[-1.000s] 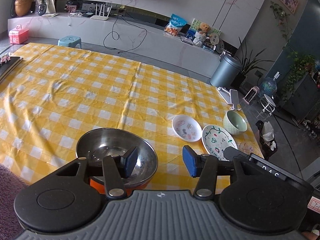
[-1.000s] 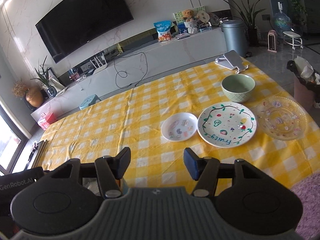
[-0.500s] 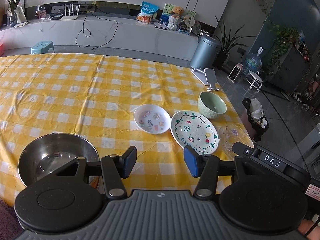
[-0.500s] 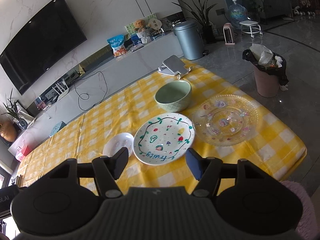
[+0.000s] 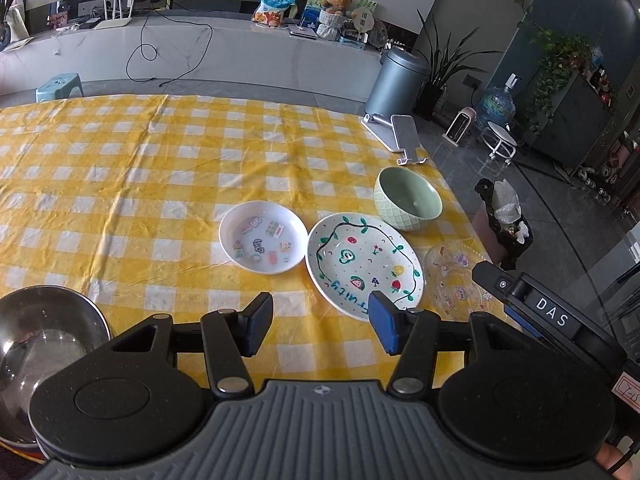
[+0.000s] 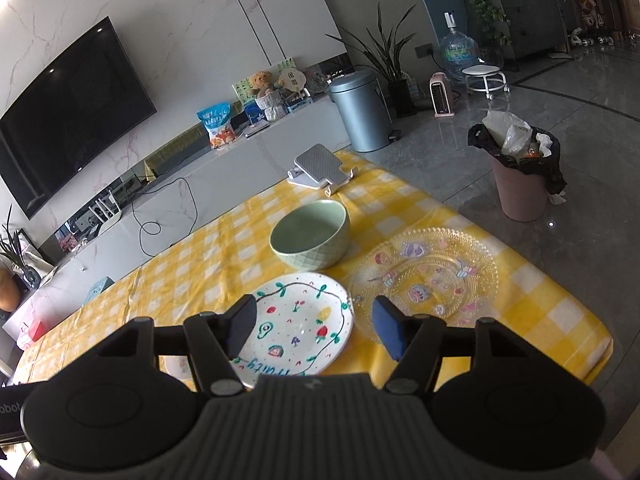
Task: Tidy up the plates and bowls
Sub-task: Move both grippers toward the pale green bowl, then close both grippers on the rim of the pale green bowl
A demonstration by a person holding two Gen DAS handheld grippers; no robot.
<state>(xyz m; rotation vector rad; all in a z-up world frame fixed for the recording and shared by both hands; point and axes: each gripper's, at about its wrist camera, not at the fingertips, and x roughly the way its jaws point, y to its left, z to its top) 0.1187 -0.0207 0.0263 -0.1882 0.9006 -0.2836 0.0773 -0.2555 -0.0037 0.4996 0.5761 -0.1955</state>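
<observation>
On the yellow checked tablecloth (image 5: 120, 168) lie a small white sticker dish (image 5: 263, 237), a painted fruit plate (image 5: 362, 264), a green bowl (image 5: 408, 199) and a clear glass plate (image 5: 456, 280). A steel bowl (image 5: 44, 340) sits at the near left. My left gripper (image 5: 320, 324) is open and empty above the cloth, just short of the fruit plate. My right gripper (image 6: 314, 328) is open and empty over the fruit plate (image 6: 298, 320), with the glass plate (image 6: 424, 276) to its right and the green bowl (image 6: 310, 240) beyond.
A phone stand (image 5: 400, 136) sits at the table's far right corner; it also shows in the right wrist view (image 6: 320, 168). The table's right edge drops to the floor, where a bin (image 6: 520, 168) stands. The right gripper's body (image 5: 552, 316) shows at the left view's right.
Both grippers have swung right and moved closer to the plates. The steel bowl has slid from between the left fingers to the left edge. The right gripper now hovers over the fruit plate.
</observation>
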